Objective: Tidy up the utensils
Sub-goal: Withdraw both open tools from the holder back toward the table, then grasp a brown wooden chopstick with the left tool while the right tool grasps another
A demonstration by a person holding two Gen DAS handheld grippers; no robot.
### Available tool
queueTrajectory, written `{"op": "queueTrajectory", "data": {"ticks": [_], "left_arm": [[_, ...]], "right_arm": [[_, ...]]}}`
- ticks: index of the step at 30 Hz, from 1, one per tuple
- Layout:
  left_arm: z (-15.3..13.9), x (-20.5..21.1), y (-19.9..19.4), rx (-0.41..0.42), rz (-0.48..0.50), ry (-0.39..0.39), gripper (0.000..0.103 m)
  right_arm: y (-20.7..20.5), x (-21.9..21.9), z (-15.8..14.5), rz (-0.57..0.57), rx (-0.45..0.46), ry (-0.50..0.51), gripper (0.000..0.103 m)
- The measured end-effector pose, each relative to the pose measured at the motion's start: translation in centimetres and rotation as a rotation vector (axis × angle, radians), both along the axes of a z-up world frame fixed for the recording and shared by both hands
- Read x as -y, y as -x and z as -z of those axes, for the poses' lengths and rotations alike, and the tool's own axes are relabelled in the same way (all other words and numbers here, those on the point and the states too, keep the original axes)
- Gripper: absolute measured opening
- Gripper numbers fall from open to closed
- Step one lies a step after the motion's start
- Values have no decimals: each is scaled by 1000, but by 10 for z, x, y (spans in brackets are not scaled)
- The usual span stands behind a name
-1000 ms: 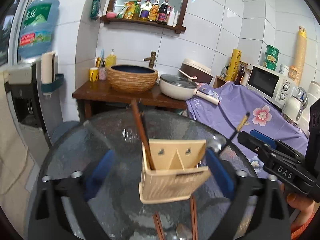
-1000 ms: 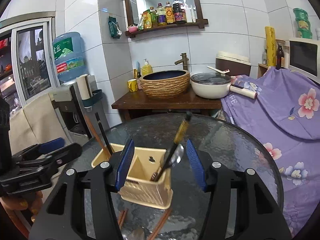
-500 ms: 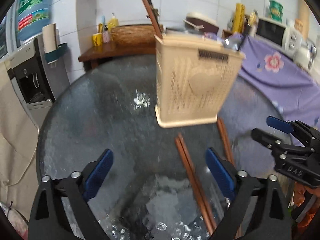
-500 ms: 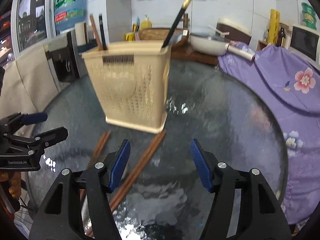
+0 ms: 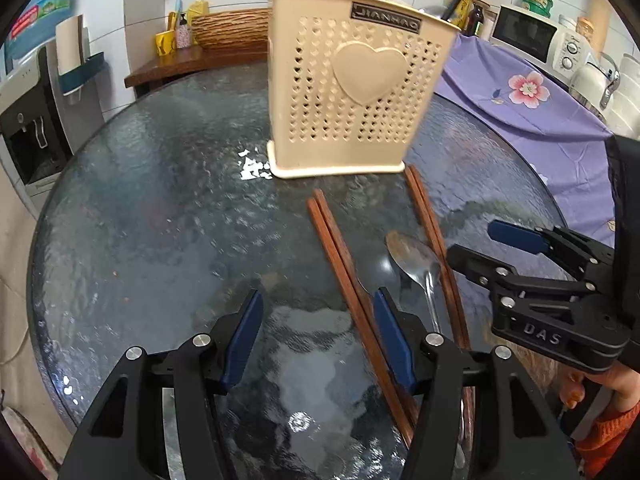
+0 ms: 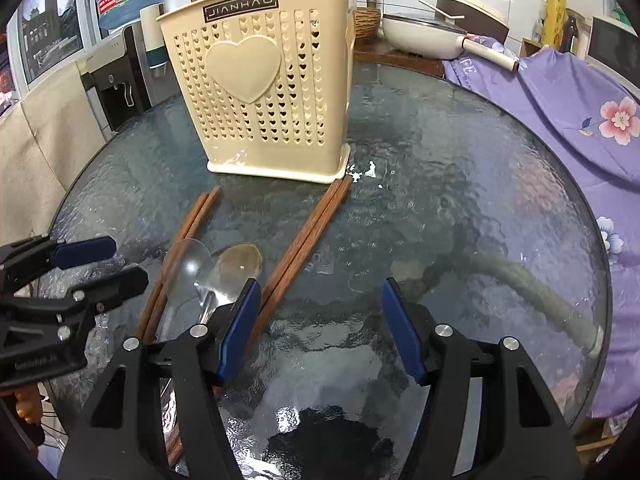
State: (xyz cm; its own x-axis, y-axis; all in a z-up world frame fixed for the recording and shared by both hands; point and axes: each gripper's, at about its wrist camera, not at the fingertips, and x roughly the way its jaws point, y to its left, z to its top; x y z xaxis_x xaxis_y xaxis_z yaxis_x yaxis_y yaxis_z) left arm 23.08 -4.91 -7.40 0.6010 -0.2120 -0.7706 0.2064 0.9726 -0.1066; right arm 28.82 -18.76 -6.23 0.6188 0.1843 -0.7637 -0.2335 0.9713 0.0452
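Left wrist view: a round glass table point(image 5: 160, 208) with a rippled dark top carries a cream utensil holder point(image 5: 352, 92), upright, perforated with hearts; behind it stand a wooden side table point(image 5: 188, 65) with a woven basin point(image 5: 230, 32), white wall tiles, a water dispenser point(image 5: 28, 120) at left, and a purple flowered cloth point(image 5: 532, 112) with a microwave point(image 5: 532, 36) at right. Two pairs of brown chopsticks point(image 5: 340, 256) lie flat in front of the holder, a metal spoon point(image 5: 416, 260) between them; one chopstick and a black-handled utensil stand in the holder. The left gripper point(image 5: 318, 336) hovers over the glass with its jaws apart and nothing between them, its right finger just beside the nearer pair; the jaws have just been closing. The right gripper point(image 5: 492, 244), held by a hand in an orange sleeve, stands spread near the spoon.

Right wrist view: the same holder point(image 6: 264, 92) stands upright on the table point(image 6: 460, 208); a pan point(image 6: 424, 36) rests on the side table behind; both chopstick pairs point(image 6: 308, 236) and two spoons point(image 6: 236, 264) lie on the glass. The right gripper point(image 6: 320, 328) is spread, empty, its left finger over the right-hand pair. The left gripper point(image 6: 100, 264) is spread at the left edge.

Against one second ago: both views then looked down into the holder from above; the holder now stands beyond the fingers, and the utensils on the glass are in full view.
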Motion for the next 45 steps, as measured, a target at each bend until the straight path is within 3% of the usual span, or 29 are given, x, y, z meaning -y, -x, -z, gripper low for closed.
{"op": "queueTrajectory", "data": {"ticks": [16, 18, 22, 31, 33, 40, 45], "left_arm": [[11, 2, 1, -17, 2, -45, 53], [10, -3, 0, -22, -14, -48, 53], [8, -17, -5, -32, -52, -24, 53], [7, -13, -22, -42, -72, 7, 52], [7, -11, -25, -41, -78, 1, 50], [7, -12, -31, -42, -87, -8, 44], [7, -18, -37, -39, -115, -4, 30]], "right_arm": [[-3, 0, -2, -4, -9, 77, 61], [-5, 8, -1, 19, -18, 99, 56], [-7, 24, -5, 41, -39, 20, 54], [-19, 2, -7, 23, -37, 12, 51], [-23, -1, -3, 37, -40, 42, 43], [-37, 5, -1, 65, -57, 49, 33], [-53, 2, -2, 70, -78, 31, 31]]}}
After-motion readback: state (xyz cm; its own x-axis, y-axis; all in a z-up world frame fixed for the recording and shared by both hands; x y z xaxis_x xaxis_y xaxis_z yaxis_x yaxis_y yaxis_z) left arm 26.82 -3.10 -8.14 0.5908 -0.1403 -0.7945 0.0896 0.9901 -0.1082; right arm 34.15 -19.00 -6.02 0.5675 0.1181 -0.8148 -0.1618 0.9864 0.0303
